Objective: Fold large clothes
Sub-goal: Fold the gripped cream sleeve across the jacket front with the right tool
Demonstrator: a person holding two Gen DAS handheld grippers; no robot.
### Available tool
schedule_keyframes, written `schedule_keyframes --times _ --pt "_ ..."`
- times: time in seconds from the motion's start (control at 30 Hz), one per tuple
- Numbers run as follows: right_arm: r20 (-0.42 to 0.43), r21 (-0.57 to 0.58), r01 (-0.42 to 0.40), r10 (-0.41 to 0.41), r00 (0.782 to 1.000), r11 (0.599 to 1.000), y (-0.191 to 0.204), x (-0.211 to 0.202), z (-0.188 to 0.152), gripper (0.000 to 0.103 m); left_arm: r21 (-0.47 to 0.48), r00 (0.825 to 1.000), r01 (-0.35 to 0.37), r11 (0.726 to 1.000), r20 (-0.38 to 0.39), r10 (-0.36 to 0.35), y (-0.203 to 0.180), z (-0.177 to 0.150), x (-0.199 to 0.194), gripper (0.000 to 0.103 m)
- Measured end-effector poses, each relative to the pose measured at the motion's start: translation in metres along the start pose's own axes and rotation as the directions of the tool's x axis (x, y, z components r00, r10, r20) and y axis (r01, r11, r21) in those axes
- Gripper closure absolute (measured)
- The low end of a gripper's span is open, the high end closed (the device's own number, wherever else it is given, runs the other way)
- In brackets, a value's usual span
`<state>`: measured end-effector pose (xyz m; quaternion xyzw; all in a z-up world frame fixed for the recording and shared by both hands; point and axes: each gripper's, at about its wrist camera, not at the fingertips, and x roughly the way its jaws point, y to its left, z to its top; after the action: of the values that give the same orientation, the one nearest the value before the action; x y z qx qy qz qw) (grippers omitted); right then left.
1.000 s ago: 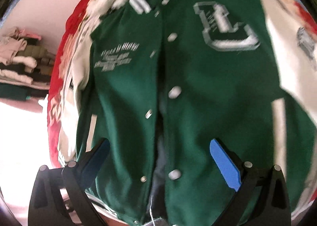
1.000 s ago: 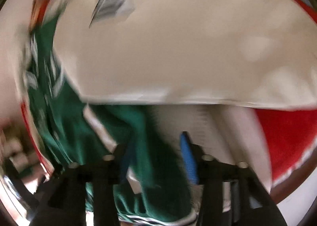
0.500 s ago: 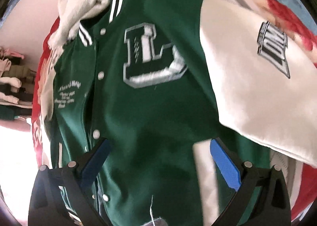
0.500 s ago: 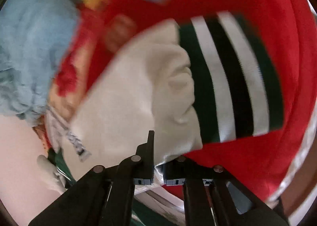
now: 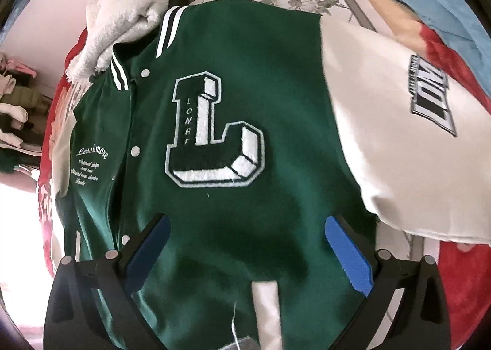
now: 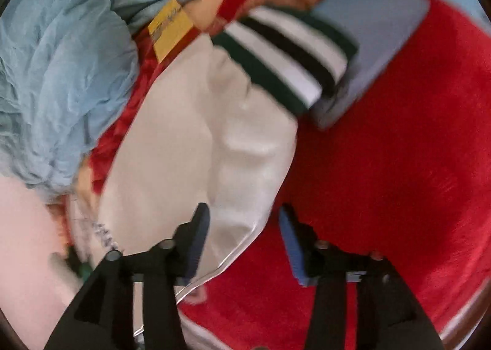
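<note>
Jacket (image 5: 221,221) green beneath spread left gripper (image 5: 245,245), fluffy towel (image 5: 122,25) beyond its collar, right gripper (image 6: 244,236) just reopened, straddling white sleeve (image 6: 190,147), blue book (image 6: 371,43) under striped cuff (image 6: 288,55) ahead, red blanket (image 6: 399,181) below.

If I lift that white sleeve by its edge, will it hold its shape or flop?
Probably flop: the white sleeve lies creased and soft on the red blanket. Its striped cuff looks thicker, so that end may hang down. The surface looks smooth, perhaps slippery.

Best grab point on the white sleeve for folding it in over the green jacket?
Take the white sleeve just behind its striped cuff, coming in across its width. The cuff is the free, stiffer end, lying flat on the red blanket. The right tongs are open, straddling its lower edge.
</note>
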<state>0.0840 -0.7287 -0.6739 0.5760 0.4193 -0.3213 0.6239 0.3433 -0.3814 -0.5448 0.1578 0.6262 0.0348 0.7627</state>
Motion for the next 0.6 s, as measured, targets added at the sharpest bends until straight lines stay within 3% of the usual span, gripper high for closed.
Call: schedule_keyframes --times 0.2,0.23,0.27,0.3,0.47,0.6 --pt "0.051 0.1 -0.145 0.141 0.989 0.984 -0.005 0.022 0.009 0.043 0.001 0.999 0.006 1.0 -0.048 -0.006 -0.004 0.012 0.029 0.0" --pt "0.066 0.098 -0.169 0.163 0.984 0.981 0.002 0.021 0.009 0.047 -0.001 0.998 0.008 1.0 -0.056 -0.008 -0.005 0.015 0.034 0.0" --pt "0.066 0.084 -0.178 0.173 0.983 0.98 0.008 0.023 0.01 0.068 -0.004 0.998 0.012 1.0 -0.061 -0.012 -0.005 0.017 0.038 0.0" --pt "0.052 0.065 -0.177 0.174 0.983 0.982 0.015 0.026 0.013 0.095 -0.008 0.998 0.013 1.0 -0.064 -0.013 -0.005 0.02 0.041 0.0" --pt "0.087 -0.073 -0.144 0.15 0.985 0.987 0.057 0.015 0.022 0.1 -0.015 0.998 0.029 0.999 -0.052 -0.03 -0.006 0.029 0.039 0.0" --pt "0.161 -0.147 -0.187 0.21 0.965 0.971 0.106 -0.02 0.025 0.101 -0.038 0.997 0.06 0.997 -0.042 -0.061 0.001 0.034 0.03 0.0"
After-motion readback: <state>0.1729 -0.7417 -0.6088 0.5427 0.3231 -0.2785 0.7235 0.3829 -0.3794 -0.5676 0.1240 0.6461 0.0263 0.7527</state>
